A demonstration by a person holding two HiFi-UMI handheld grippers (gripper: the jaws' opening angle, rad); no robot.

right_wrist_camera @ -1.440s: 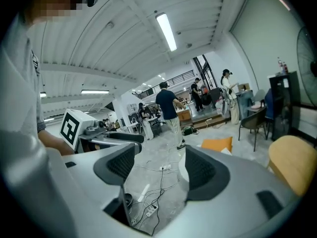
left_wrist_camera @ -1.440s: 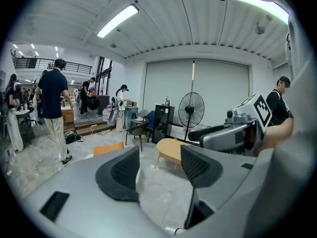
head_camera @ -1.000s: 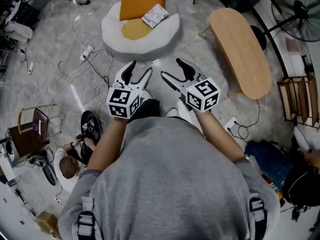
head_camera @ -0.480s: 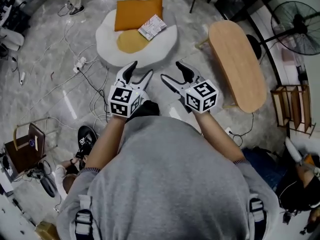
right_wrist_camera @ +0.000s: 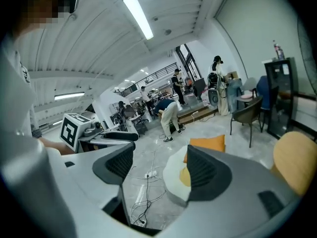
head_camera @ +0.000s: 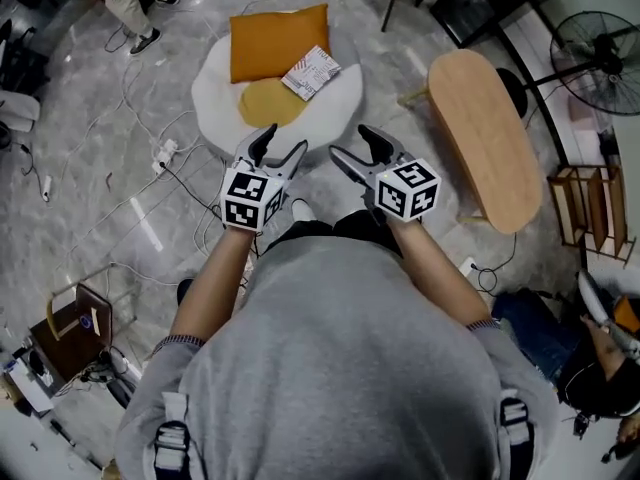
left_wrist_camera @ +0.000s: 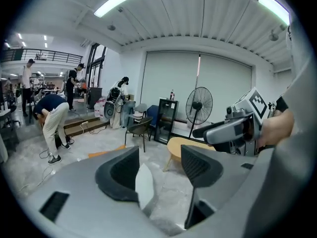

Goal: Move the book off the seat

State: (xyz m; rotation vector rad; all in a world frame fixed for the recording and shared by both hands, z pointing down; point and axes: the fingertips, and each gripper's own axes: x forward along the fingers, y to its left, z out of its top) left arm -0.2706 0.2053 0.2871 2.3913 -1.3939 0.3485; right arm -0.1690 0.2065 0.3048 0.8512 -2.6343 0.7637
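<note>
The book [head_camera: 311, 72], small with a patterned cover, lies on a white egg-shaped floor seat [head_camera: 218, 88]. It rests at the edge of an orange cushion [head_camera: 278, 41], above the yellow yolk patch [head_camera: 268, 102]. Both grippers hover side by side just short of the seat's near rim. My left gripper [head_camera: 280, 141] is open and holds nothing, and so is my right gripper [head_camera: 353, 143]. The left gripper view shows the seat's white edge [left_wrist_camera: 144, 186] between the open fingers. In the right gripper view the seat [right_wrist_camera: 174, 176] and cushion [right_wrist_camera: 207, 144] lie ahead; the book is hidden there.
A long oval wooden bench [head_camera: 485, 138] stands right of the seat. Cables and a power strip [head_camera: 162, 154] trail over the grey floor on the left. A standing fan [head_camera: 603, 50] and wooden rack [head_camera: 585, 203] are at far right. A person [head_camera: 125, 3] bends at top left.
The person has stepped forward, so the seat and book now lie closer to both grippers. The jaws stay as wide as before.
</note>
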